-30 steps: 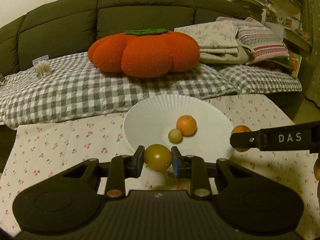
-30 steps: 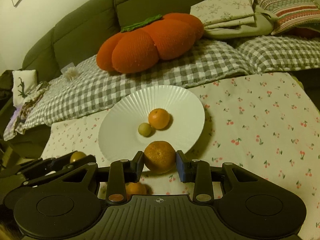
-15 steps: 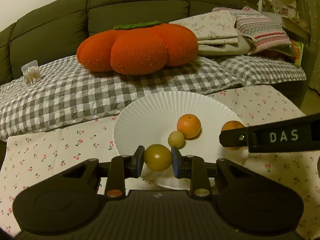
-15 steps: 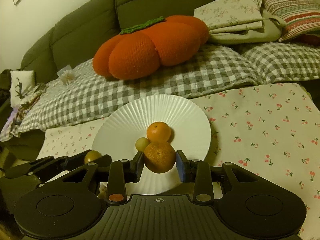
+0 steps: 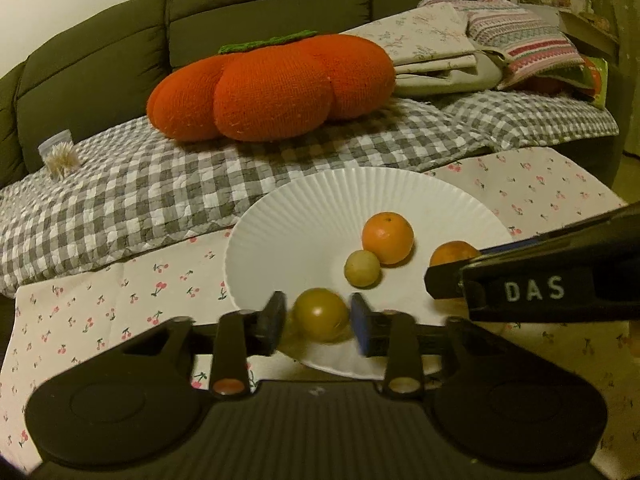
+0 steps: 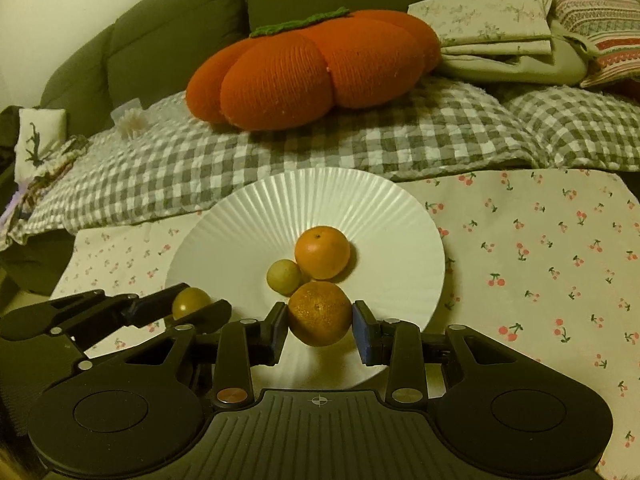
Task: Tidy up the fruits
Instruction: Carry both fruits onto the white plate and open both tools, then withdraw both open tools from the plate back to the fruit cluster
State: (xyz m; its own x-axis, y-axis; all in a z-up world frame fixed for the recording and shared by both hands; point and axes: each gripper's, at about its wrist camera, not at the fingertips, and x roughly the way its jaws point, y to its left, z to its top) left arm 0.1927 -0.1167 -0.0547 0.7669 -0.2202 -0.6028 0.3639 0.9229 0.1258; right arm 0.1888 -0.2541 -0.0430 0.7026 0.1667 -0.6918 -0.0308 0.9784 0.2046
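Observation:
A white fluted plate (image 5: 304, 216) (image 6: 248, 232) lies on the cherry-print cloth. A smooth orange (image 5: 387, 237) (image 6: 322, 252) and a small yellow-green fruit (image 5: 362, 269) (image 6: 284, 277) lie on it, touching. My left gripper (image 5: 320, 316) has its jaws slightly apart beside an olive-green round fruit (image 5: 321, 314) over the plate's near rim; a gap shows at each pad. It also shows in the right wrist view (image 6: 191, 302). My right gripper (image 6: 320, 322) is shut on a rough-skinned orange (image 6: 319, 313) over the plate's near part, also seen in the left wrist view (image 5: 454, 254).
The cherry-print cloth (image 6: 540, 264) covers the low table. Behind it is a sofa with a grey checked blanket (image 5: 140, 196), a big orange pumpkin cushion (image 5: 272, 88) and folded linens (image 5: 440, 52). The right gripper's arm (image 5: 560, 280) crosses the left wrist view.
Both grippers have moved forward over the plate with their fruits. The left gripper's jaws have opened a little around the olive-green fruit.

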